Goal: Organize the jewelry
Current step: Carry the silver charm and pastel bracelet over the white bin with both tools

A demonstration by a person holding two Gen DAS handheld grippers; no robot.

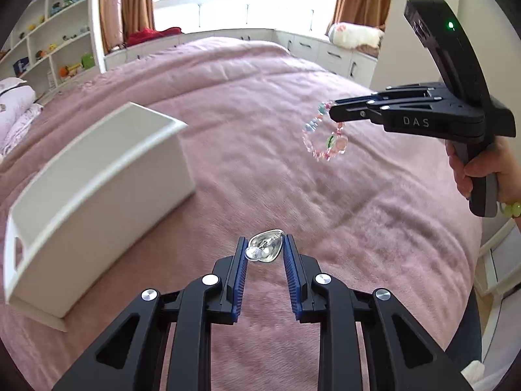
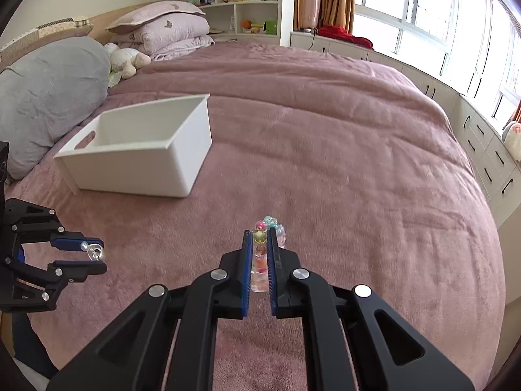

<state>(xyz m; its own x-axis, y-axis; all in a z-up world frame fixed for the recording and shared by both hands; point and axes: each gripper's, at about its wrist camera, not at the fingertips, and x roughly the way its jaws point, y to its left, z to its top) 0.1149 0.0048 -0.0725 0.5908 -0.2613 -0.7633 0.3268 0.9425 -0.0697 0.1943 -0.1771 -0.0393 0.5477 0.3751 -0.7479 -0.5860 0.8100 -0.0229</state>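
Step in hand: carrying. Both my claws are loaded and lifted clear of the bed point(image 2: 325, 150); I judge the pick-up done and the drop into the box still to come.
Left claw point(image 1: 264, 247): pads drawn in on a silver clip point(image 1: 264, 250), a shiny metal piece with a clear bead at its near end, pinched between the blue pads point(image 1: 240, 260).
Right claw point(image 2: 260, 260): pressed together on a beaded bracelet point(image 2: 260, 254); in the left wrist view its loop of pastel beads hangs free below the claw tips, above the bed's middle.
Container: white box point(image 2: 182, 163), open-topped with a slot handle in its end wall, standing on the bed toward the headboard side, near a grey pillow point(image 2: 49, 97).
Contents: the part of the box's inside that I can see is bare; its near floor is hidden by the front wall.
Next move, my estimate: bring each claw over the box rim, low enough that the dangling bracelet clears the wall, then spread the pads.
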